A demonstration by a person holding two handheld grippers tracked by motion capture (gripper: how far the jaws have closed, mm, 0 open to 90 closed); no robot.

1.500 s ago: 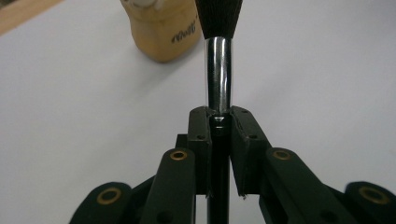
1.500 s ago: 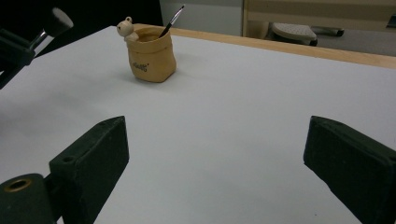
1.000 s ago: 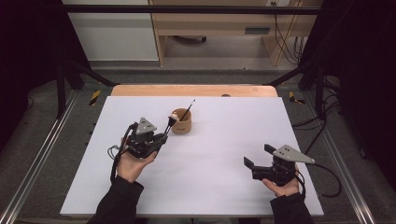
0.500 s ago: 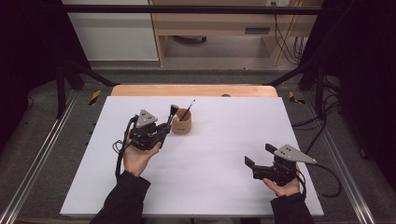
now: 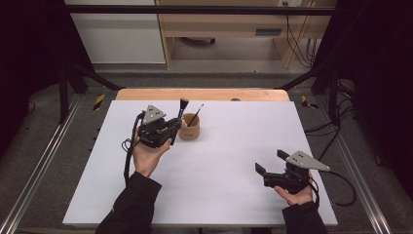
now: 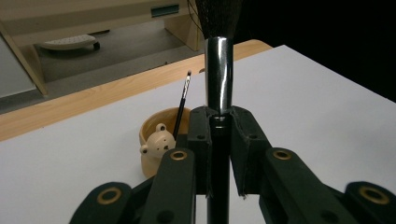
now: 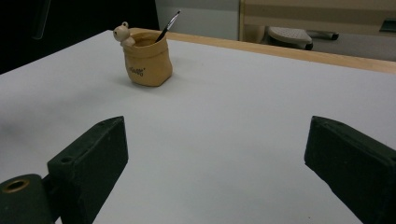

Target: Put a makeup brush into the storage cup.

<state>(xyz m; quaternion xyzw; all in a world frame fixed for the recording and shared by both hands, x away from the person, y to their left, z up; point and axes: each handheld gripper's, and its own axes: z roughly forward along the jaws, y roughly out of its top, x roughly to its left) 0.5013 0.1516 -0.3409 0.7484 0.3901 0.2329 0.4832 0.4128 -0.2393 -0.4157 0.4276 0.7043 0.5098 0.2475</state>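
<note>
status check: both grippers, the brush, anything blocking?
Left gripper shut on makeup brush, upright beside bear pot. Right gripper open, empty. Thin brush in pot. Nothing blocking.

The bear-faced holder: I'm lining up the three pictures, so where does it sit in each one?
High view: the bear-faced holder stands left of centre on the white table, beside the left gripper.
Left gripper view: lower left of centre, just left of the jaws shut on the big brush.
Right gripper view: upper left, beyond the open jaws.
Shared landmark: the thin brush leaning in it.
</note>
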